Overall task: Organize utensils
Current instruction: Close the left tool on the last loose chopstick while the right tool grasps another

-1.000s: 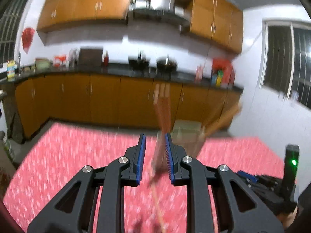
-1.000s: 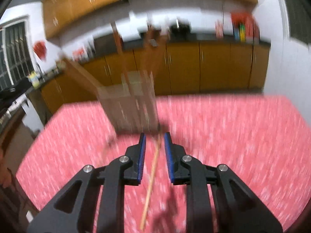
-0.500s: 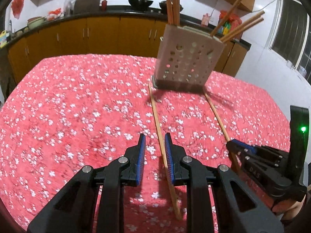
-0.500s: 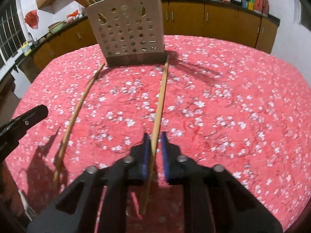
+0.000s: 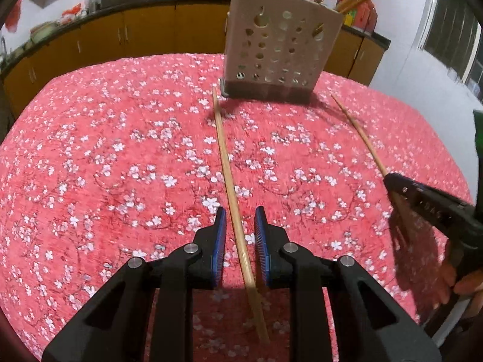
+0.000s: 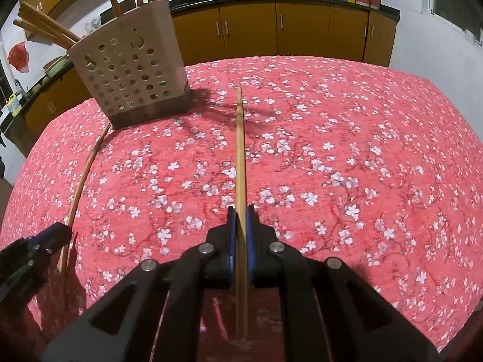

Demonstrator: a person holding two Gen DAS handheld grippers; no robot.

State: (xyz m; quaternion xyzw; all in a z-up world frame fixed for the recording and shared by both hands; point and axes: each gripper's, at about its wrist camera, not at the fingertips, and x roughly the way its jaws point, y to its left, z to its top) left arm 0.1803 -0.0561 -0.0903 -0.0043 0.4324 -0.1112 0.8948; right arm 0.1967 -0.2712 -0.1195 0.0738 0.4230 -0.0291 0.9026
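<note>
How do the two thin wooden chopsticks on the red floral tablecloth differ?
The right chopstick is clamped by the shut right gripper. The left chopstick lies loose between the jaws of the left gripper, which have just been closing but leave gaps. The left chopstick's tip reaches the perforated beige holder's base; the right chopstick's stops clear. Both are pale and point towards the holder.

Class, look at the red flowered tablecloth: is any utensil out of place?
Yes. Two chopsticks lie loose on the tablecloth instead of standing in the perforated holder with the rest: one between the left gripper's pads, the other clamped by the right gripper.
</note>
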